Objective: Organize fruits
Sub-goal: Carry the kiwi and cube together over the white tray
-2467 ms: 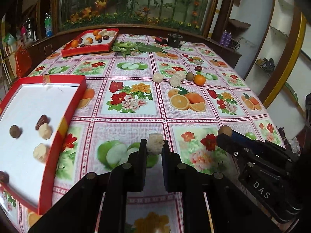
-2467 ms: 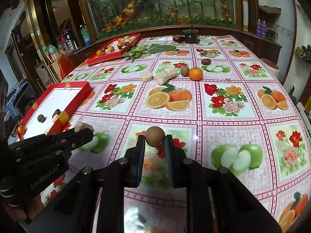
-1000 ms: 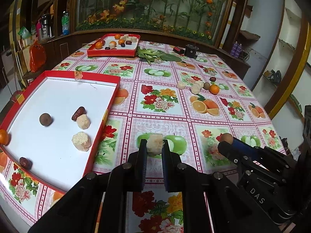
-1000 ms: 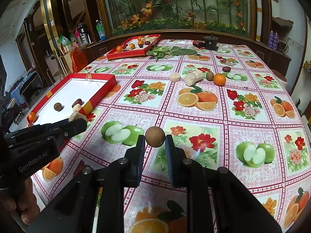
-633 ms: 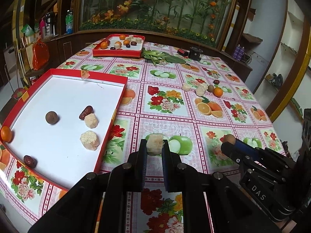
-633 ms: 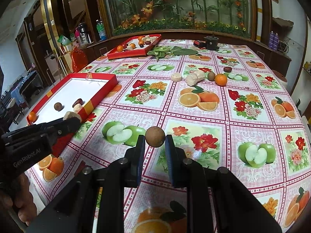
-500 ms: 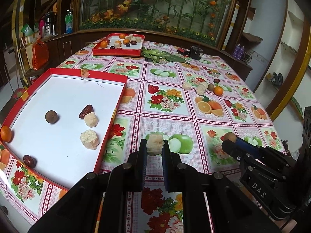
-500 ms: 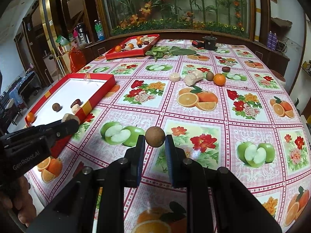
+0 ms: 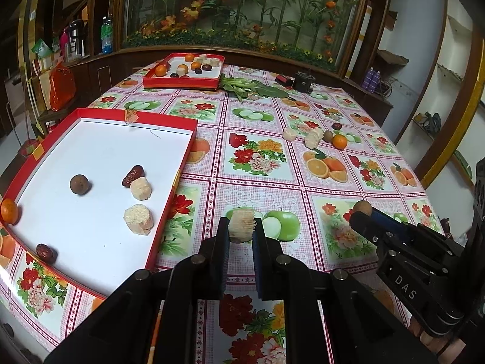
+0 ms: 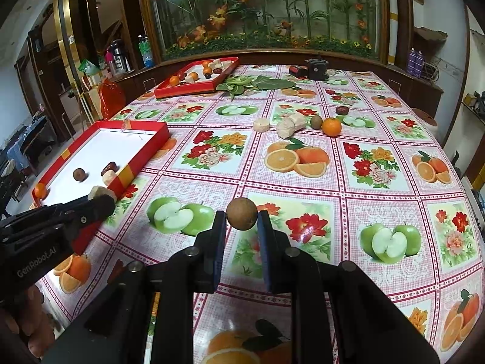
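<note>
Right of the red tray (image 9: 169, 200), my left gripper (image 9: 241, 227) clamps a pale fibrous chunk (image 9: 241, 224); right gripper (image 10: 242, 219) clamps a brown round fruit (image 10: 242, 213), both above tablecloth. Chunk's kind unclear. Casings read "DAS", "GenRobot.AI".

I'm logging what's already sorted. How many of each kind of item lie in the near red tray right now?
Pale chunks: 2
Red dates: 2
Brown round fruit: 1
Orange: 1
Total in the near red tray: 6
</note>
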### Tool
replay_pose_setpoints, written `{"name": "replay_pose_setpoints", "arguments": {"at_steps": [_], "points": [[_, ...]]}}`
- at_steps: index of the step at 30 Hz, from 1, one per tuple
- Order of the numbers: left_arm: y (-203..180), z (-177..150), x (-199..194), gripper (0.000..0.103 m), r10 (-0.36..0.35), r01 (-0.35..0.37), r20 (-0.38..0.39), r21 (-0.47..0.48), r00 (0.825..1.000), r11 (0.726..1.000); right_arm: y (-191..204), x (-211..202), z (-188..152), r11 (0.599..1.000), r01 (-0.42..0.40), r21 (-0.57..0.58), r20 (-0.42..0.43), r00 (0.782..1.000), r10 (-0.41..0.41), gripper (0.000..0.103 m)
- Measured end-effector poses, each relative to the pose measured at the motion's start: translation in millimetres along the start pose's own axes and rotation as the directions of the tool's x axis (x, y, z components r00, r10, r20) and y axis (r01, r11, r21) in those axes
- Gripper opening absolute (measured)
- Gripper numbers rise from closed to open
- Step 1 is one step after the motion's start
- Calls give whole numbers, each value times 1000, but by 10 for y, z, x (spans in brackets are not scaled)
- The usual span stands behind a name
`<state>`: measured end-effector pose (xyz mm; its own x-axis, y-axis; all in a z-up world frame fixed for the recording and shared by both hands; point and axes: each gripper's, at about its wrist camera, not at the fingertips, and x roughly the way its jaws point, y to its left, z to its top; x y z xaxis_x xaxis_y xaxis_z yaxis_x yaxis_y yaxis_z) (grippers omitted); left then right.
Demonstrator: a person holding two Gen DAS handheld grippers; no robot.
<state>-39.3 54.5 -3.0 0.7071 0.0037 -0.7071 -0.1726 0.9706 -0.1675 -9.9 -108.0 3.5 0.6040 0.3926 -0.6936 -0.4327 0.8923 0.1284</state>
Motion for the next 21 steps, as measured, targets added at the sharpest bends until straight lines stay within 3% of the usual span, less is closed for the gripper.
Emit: {"name": "replay_pose_setpoints", "arguments": {"at_steps": [10, 21], "points": [[192, 100, -80, 12, 26, -25, 29, -41, 999, 999, 215, -25, 128, 998, -33, -45, 21, 999, 34, 23], [721, 217, -88, 12, 129, -125, 20, -142, 991, 982, 781, 82, 349, 983, -114, -147, 23, 993, 119, 23]]}}
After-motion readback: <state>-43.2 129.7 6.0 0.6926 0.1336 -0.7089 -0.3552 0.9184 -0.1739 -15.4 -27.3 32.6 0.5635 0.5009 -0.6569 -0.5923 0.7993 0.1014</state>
